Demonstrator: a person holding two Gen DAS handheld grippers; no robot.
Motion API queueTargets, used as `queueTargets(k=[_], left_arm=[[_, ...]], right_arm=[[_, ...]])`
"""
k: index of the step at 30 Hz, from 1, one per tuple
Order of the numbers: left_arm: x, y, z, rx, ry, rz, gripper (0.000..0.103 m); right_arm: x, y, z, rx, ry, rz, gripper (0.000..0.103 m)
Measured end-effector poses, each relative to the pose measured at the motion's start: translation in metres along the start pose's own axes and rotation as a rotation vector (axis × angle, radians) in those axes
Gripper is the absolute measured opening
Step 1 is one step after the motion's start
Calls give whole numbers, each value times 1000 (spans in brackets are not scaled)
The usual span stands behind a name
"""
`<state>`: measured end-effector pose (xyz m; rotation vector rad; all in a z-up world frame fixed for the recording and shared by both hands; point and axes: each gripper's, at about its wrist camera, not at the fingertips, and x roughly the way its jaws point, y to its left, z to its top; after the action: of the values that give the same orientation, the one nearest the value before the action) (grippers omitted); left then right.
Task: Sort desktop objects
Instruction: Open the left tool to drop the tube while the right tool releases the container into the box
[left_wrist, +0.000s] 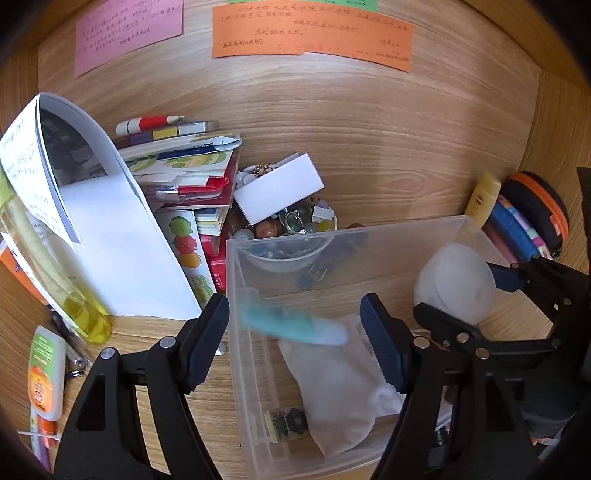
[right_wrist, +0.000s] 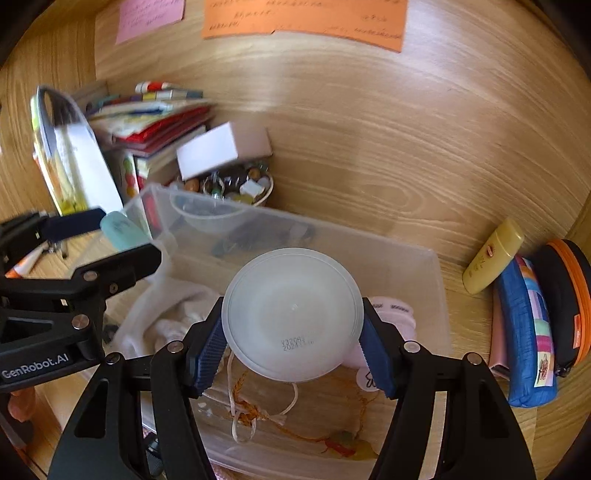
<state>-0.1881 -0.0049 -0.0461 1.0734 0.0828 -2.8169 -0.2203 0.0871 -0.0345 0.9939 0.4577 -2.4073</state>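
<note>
A clear plastic bin (left_wrist: 236, 295) sits on the wooden desk; it also shows in the right wrist view (right_wrist: 436, 280). My left gripper (left_wrist: 295, 332) is open, and a teal tube (left_wrist: 295, 326) is blurred between its fingers above the bin, over a white cloth (left_wrist: 340, 391). The tube also shows in the right wrist view (right_wrist: 122, 229). My right gripper (right_wrist: 291, 339) is shut on a round translucent white container (right_wrist: 291, 314) held above the bin; the container shows in the left wrist view (left_wrist: 456, 282) too.
A bowl of beads (left_wrist: 291, 221) with a white box (left_wrist: 280, 188) on it stands behind the bin. Books and papers (left_wrist: 177, 177) pile at the left. A yellow bottle (left_wrist: 77, 306) and glue tube (left_wrist: 46, 373) lie left. A yellow tube (right_wrist: 491, 254) and pencil cases (right_wrist: 532, 325) lie right.
</note>
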Motion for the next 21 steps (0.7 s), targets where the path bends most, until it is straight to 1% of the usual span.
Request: queueTargets(k=[7,11,13,14,16,17,18,21], left_arm=[[-2,-2,-1,11,-4,11,73],[-3,-2,0,3,0,6,73],[-4,-1,0,2,0,3,73],[-4,-1,1,1,0,4,73],[-5,0,1,-4,-1,-3,74],[-6,1,1,-7,-3,-6,74],[-7,1,1,-9,-6,-8,74],[-10,1,2,-13,-16,-9,75]], right_arm=[[8,4,-2,-23,23,-6,63],[8,3,-1,-24,18,-6,63],[6,3,0,-27,-1,-14,64],[4,4,0,-31,-10,-15,65],[1,5,2,-28,-24,-11,77],[-1,5,2,-26,-32,-11,79],[-2,6,3,-27,-40,-13,81],[-5,8,5,-29,-46,-13,81]])
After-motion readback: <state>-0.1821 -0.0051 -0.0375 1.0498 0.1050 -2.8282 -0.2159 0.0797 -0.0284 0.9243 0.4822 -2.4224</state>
